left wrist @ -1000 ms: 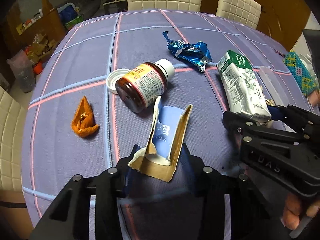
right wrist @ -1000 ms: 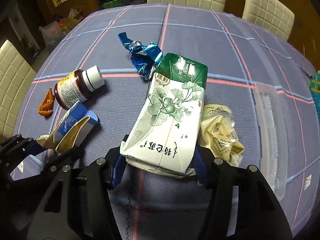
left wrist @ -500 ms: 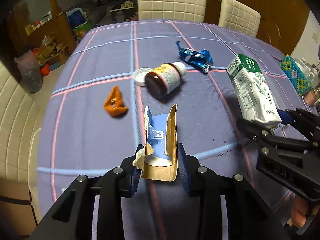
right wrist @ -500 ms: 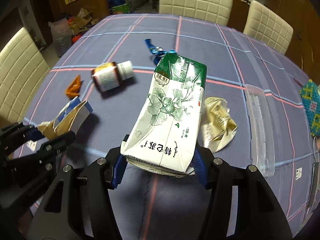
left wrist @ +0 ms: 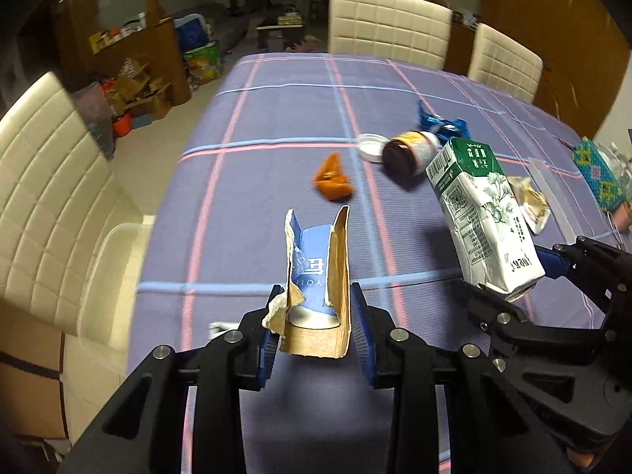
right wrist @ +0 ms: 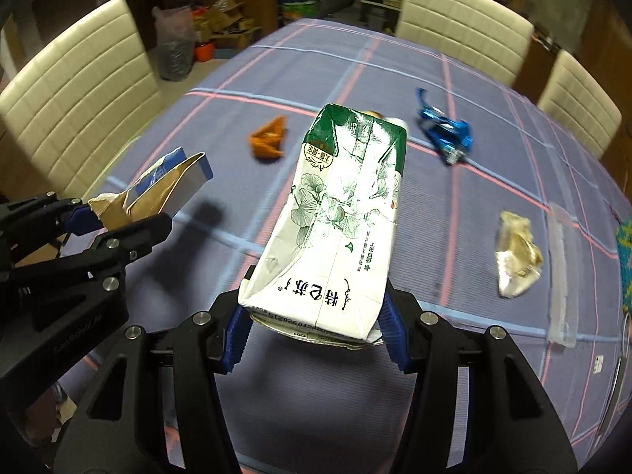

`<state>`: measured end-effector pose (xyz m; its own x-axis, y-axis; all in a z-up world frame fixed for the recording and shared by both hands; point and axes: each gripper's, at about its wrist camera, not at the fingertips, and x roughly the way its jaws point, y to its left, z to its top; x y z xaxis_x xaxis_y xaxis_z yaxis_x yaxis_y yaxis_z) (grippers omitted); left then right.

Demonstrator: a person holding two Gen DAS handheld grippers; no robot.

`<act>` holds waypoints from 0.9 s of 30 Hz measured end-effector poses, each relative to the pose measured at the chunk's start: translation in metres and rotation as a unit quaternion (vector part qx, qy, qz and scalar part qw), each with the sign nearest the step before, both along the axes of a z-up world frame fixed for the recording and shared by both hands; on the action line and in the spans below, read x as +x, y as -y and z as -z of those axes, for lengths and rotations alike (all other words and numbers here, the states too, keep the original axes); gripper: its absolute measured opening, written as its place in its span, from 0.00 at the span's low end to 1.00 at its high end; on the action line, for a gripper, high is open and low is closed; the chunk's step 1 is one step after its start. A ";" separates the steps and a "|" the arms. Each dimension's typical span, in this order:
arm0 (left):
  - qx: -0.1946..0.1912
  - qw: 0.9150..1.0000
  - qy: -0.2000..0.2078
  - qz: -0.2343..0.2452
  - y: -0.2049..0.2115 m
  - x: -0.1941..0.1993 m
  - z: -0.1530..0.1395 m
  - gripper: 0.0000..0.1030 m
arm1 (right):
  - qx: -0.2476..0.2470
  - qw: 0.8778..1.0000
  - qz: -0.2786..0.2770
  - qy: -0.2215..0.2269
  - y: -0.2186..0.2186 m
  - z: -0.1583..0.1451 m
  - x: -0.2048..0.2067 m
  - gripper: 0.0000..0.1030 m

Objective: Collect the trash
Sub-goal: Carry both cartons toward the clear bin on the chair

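Observation:
My left gripper (left wrist: 314,304) is shut on a torn blue and brown cardboard box (left wrist: 316,260), held up above the purple checked tablecloth (left wrist: 276,118). To its right, my right gripper (right wrist: 312,328) is shut on the bottom of a white and green milk carton (right wrist: 335,217), also lifted off the table. Each wrist view shows the other gripper's load: the carton (left wrist: 482,213) and the torn box (right wrist: 166,185). On the cloth lie an orange peel (left wrist: 331,181), a brown bottle (left wrist: 407,150) on its side with its white lid (left wrist: 369,146), and a blue wrapper (right wrist: 446,134).
A crumpled yellowish wrapper (right wrist: 517,252) and a clear plastic strip (right wrist: 561,272) lie at the right of the table. Cream chairs stand at the left (left wrist: 47,181) and far side (left wrist: 387,23). A pale plastic tub (left wrist: 114,260) sits below the table's left edge.
Both grippers have pulled back and up from the table, carrying the torn box and the carton. The trash on the cloth now looks farther away, and the left chair has come into view.

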<state>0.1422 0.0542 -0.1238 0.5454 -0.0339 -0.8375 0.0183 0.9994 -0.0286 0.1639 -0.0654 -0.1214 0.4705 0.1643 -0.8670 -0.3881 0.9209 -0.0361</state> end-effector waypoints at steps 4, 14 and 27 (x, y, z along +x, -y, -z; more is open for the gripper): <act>-0.003 1.000 0.002 -0.026 -0.028 -0.010 0.001 0.31 | -0.005 1.000 -0.024 0.004 -0.028 -0.003 -0.005 0.55; -0.006 0.997 0.002 -0.083 -0.094 -0.022 0.003 0.31 | -0.012 0.996 -0.088 0.006 -0.107 -0.005 -0.007 0.55; -0.009 0.988 -0.019 -0.152 -0.180 -0.028 0.023 0.31 | -0.032 0.988 -0.152 -0.008 -0.195 0.009 0.002 0.55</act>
<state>0.1138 0.2344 -0.1465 0.5015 0.1120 -0.8579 -0.2850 0.9576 -0.0416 0.1661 0.1293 -0.1304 0.3937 0.2396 -0.8875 -0.6469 0.7581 -0.0823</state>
